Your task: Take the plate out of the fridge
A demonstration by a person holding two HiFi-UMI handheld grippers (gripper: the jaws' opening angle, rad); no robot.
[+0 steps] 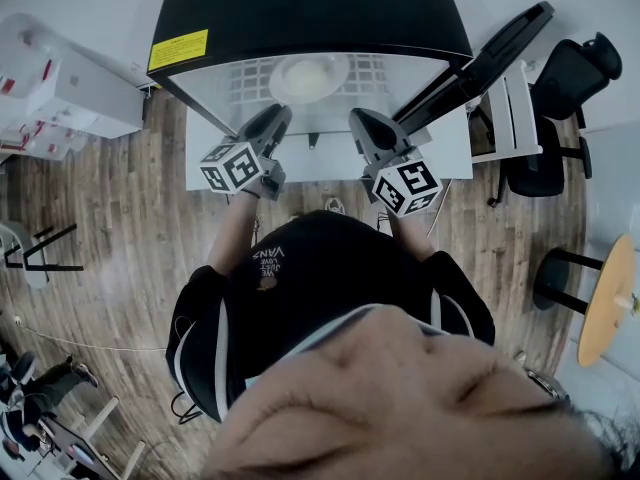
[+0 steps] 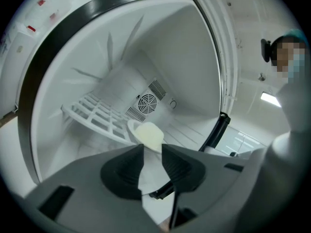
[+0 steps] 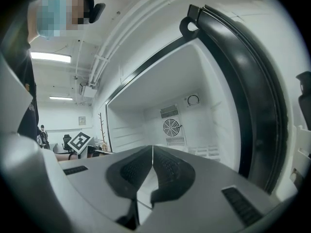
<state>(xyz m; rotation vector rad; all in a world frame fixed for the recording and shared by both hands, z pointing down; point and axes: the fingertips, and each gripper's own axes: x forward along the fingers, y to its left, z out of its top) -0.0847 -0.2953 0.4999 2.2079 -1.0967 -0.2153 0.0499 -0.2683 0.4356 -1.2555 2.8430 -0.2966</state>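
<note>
A pale round plate (image 1: 308, 76) lies on the white wire shelf (image 2: 97, 113) inside the open fridge (image 1: 300, 13). In the left gripper view the plate (image 2: 149, 135) shows just beyond the jaws, apart from them. My left gripper (image 2: 152, 147) is open by a narrow gap with nothing between its pads. It hovers at the fridge mouth (image 1: 278, 118). My right gripper (image 3: 152, 147) is shut and empty, its tips meeting. It is held beside the left one (image 1: 358, 120) and faces the fridge's back wall. The plate does not show in the right gripper view.
The fridge door (image 1: 490, 53) stands swung open at the right. A fan vent (image 3: 171, 127) sits in the back wall. A black office chair (image 1: 565, 78) and a round wooden table (image 1: 608, 298) stand at the right, white storage boxes (image 1: 60, 88) at the left.
</note>
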